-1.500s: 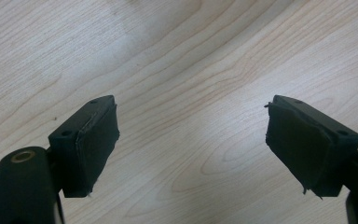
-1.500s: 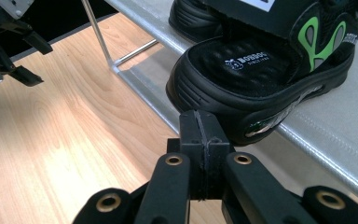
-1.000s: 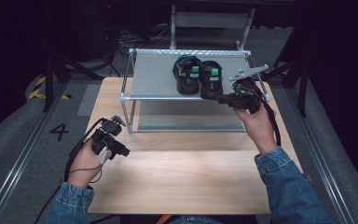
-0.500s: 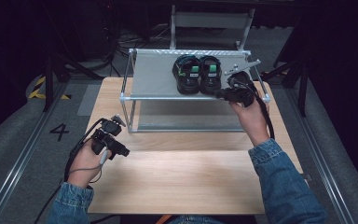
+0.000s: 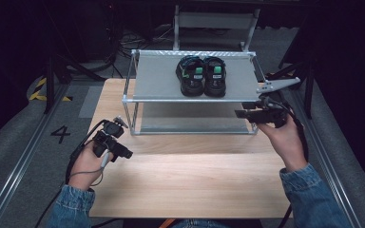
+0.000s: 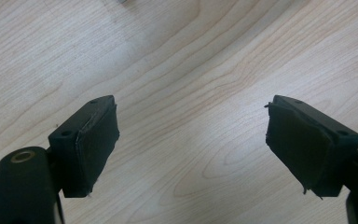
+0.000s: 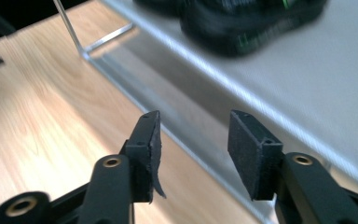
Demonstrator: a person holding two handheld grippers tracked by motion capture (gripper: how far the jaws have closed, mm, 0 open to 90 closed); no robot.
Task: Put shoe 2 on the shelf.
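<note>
A pair of black shoes with green tags (image 5: pixel 202 76) stands side by side on the top shelf of a grey metal rack (image 5: pixel 157 80). My right gripper (image 5: pixel 241 114) hovers at the rack's front right corner, below and right of the shoes, pointing left. Its jaws have just been opening and stand open with nothing between them. In the right gripper view the open gripper (image 7: pixel 193 154) faces the shelf's front edge (image 7: pixel 261 102), with the blurred shoes (image 7: pixel 242 23) beyond. My left gripper (image 5: pixel 126 154) rests low over the wooden table (image 5: pixel 185 171) at the left, open (image 6: pixel 191 144) and empty.
The rack has a lower shelf (image 5: pixel 190 123) and thin metal posts (image 5: pixel 134 114) at its corners. Bare wooden tabletop (image 6: pixel 182 60) spreads between both hands. A floor mark "4" (image 5: pixel 60 134) and a rail lie left of the table; a grey stand (image 5: pixel 214 21) sits behind the rack.
My right gripper has drawn back from the shoes to the rack's front right corner, and its jaws have gone from shut to open. The left hand has stayed put.
</note>
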